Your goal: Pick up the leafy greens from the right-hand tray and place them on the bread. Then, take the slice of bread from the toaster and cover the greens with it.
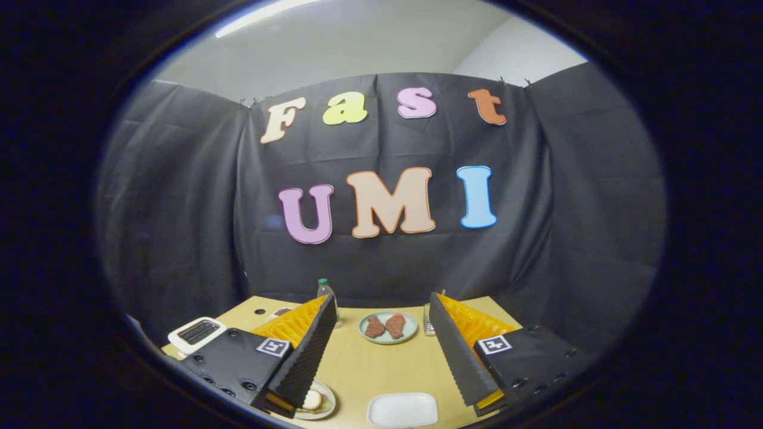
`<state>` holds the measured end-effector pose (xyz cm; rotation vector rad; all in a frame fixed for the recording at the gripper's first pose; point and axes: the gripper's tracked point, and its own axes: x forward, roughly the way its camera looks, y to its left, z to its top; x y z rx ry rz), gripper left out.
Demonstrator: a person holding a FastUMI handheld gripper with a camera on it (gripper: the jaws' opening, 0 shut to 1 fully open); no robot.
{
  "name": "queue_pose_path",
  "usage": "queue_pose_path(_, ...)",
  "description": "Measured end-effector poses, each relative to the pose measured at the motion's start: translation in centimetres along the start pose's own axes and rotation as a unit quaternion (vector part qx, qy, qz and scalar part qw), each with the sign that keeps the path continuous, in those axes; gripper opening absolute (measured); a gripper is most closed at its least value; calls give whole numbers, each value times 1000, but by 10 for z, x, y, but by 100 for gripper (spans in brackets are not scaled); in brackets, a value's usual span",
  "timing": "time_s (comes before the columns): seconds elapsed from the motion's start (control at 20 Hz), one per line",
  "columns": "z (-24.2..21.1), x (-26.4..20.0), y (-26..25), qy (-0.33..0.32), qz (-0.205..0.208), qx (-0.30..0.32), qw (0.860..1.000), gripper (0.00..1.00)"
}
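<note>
The gripper (378, 351) hangs above the wooden surface (381, 363) with its fingers spread wide and nothing between them. From this height and spread, I judge the main risk to be aiming: the plate (319, 400) at the near edge, which seems to carry the bread with something pale and green on it, sits half hidden under the left finger, so a descent could knock its rim or miss the stack.

Just ahead of the fingers at the near edge lies a white rectangular tray (402, 410), and it looks empty; whether the leafy greens already lie on the bread I cannot tell. Beyond the fingers, toward the far edge, a pale round plate (388, 328) holds two reddish-brown pieces. The white toaster (197, 333) stands at the left edge; a slice inside it cannot be made out, and a tilted grip there could snag the slot. A bottle (325, 292) with a green cap stands at the far edge.
</note>
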<state>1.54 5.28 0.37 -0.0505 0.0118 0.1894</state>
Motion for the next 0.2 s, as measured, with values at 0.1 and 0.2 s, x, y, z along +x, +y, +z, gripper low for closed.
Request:
queue_pose_path(0.1, -6, -4, 2, 4, -2, 4, 1000, 98)
queue_pose_path(0.2, -9, -6, 0, 6, -4, 8, 1000, 98)
